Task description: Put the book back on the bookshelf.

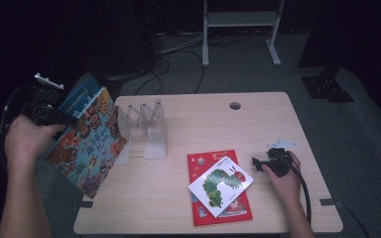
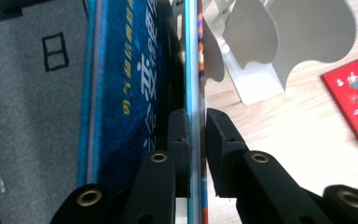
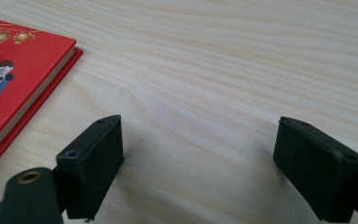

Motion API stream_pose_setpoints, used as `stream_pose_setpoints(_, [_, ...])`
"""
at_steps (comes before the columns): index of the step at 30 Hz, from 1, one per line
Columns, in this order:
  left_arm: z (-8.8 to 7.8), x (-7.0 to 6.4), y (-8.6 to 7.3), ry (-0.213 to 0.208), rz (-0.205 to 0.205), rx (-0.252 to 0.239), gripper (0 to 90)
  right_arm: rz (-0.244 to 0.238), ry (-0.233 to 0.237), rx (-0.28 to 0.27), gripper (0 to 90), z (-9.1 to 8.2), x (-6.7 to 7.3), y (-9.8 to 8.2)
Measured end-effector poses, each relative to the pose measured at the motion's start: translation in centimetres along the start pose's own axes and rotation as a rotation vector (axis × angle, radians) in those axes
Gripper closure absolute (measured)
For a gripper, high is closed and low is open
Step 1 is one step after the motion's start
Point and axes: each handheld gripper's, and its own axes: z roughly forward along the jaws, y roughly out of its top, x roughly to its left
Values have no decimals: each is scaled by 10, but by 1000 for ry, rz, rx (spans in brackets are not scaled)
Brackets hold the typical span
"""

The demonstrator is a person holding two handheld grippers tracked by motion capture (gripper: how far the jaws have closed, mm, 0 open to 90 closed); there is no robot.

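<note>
My left tongs (image 2: pixel 196 135) are clamped on the edge of a colourful picture book (image 1: pixel 87 141), holding it tilted in the air off the table's (image 1: pixel 278 124) left edge, just beside the white folding book rack (image 1: pixel 146 129). A blue book (image 1: pixel 81 94) sits right behind it; I can't tell whether the tongs pinch that one too. My right tongs (image 3: pixel 198 168) rest low on the bare wood, jaws spread wide with nothing between them, near the red book (image 1: pixel 218 206). A white caterpillar book (image 1: pixel 221 183) lies askew on top of the red one.
</note>
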Motion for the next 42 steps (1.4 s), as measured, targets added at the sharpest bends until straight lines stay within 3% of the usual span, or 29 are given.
stream_pose_setpoints(5, [-6, -4, 2, 1, 25, 6, 828, 0, 0, 0, 150, 0, 0, 0])
stream_pose_setpoints(11, [2, -11, 1, -44, 60, 11, 897, 0, 0, 0, 150, 0, 0, 0])
stream_pose_setpoints(14, [8, -16, 0, -67, 89, 19, 898, 0, 0, 0, 150, 0, 0, 0])
stream_pose_setpoints(20, [23, -34, -1, -126, 143, -10, 884, 0, 0, 0, 150, 0, 0, 0])
stream_pose_setpoints(27, [40, -54, 1, -183, 205, 2, 876, 0, 0, 0, 150, 0, 0, 0])
stream_pose_setpoints(31, [48, -65, 0, -190, 226, -9, 852, 0, 0, 0, 150, 0, 0, 0])
stream_pose_setpoints(37, [65, -82, -2, -223, 264, 13, 851, 0, 0, 1, 150, 0, 0, 0])
stream_pose_setpoints(42, [80, -94, -5, -251, 276, 14, 800, -2, 2, 1, 150, 0, 0, 0])
